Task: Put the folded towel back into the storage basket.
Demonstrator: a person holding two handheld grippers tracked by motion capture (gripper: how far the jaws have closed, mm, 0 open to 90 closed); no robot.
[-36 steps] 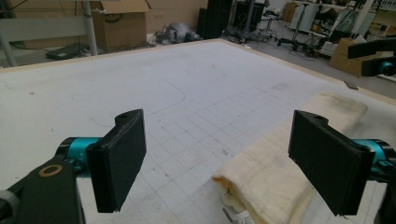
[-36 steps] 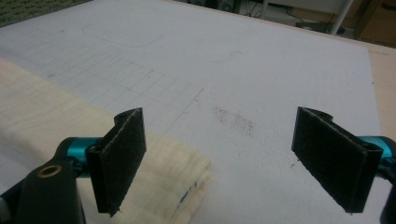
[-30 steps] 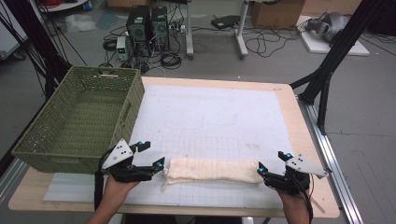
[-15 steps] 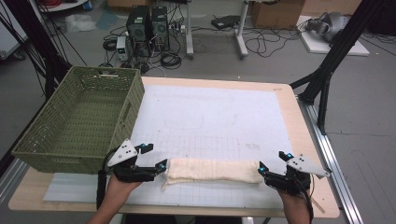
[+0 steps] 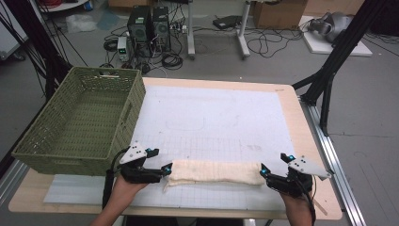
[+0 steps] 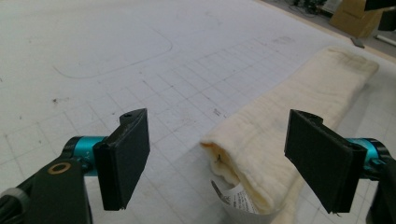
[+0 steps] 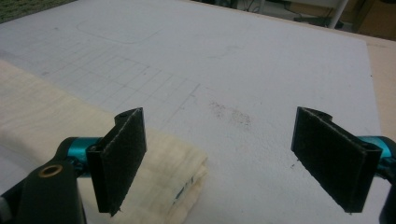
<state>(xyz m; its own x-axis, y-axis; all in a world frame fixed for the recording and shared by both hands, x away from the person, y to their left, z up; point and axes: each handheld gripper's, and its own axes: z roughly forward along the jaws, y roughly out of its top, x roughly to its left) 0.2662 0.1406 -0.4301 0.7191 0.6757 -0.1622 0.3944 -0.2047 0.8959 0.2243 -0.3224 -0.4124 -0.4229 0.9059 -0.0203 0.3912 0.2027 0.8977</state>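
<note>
Cream-yellow folded towel (image 5: 214, 171) with a white label at one end, lying on a white mat (image 5: 211, 117) ruled in a faint grey grid. Olive-green woven basket (image 5: 80, 122). Pale wooden bench (image 5: 308, 136). Black-padded, teal-accented left hand-held gripper (image 6: 219, 158).

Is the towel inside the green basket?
No, the folded towel lies on the white mat between the two claws, beside the green basket, not in it.

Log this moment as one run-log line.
left claw: open at towel end | right claw: open at other end | basket: left of mat
</note>
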